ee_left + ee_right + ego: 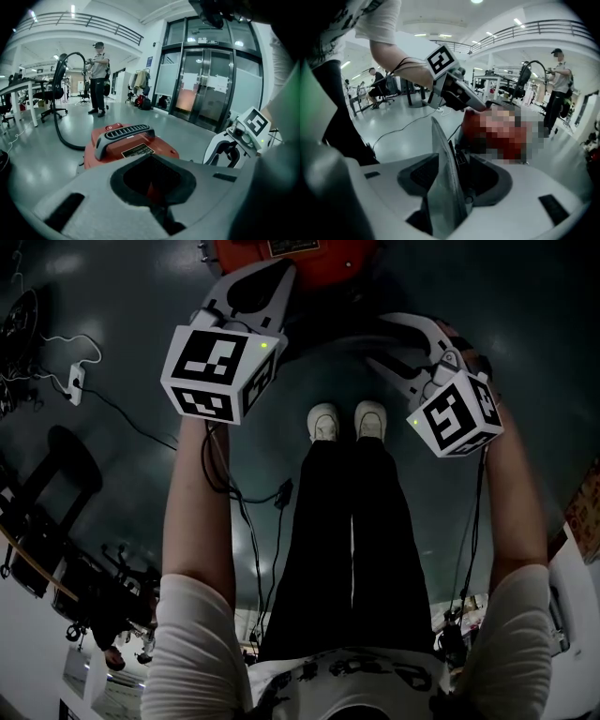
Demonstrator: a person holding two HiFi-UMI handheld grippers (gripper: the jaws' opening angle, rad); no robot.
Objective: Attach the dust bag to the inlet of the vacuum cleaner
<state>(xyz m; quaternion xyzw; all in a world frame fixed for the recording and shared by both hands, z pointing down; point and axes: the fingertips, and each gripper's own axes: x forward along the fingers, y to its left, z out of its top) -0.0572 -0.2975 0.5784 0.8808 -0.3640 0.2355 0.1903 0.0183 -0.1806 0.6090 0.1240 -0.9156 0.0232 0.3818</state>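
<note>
Evidently, dust bag (443,183) was found ungripped within gaping right gripper (377,343), left gripper (251,285) gaping empty — regrasp toward vacuum cleaner (154,145) was required.

A dark grey floor (112,474) carries a white plug (76,382) with a black cable (131,414) trailing away from it. Farther off stand tall glass doors (206,89), hung clothes (139,80), a black office chair (55,93), a white bench (18,86) and a standing person (98,75).

Count recorded: two grippers, namely left gripper (267,282) and right gripper (386,341); one red vacuum cleaner (126,145); one black hose (61,117); one thin grey sheet (443,183); two white shoes (323,421).
</note>
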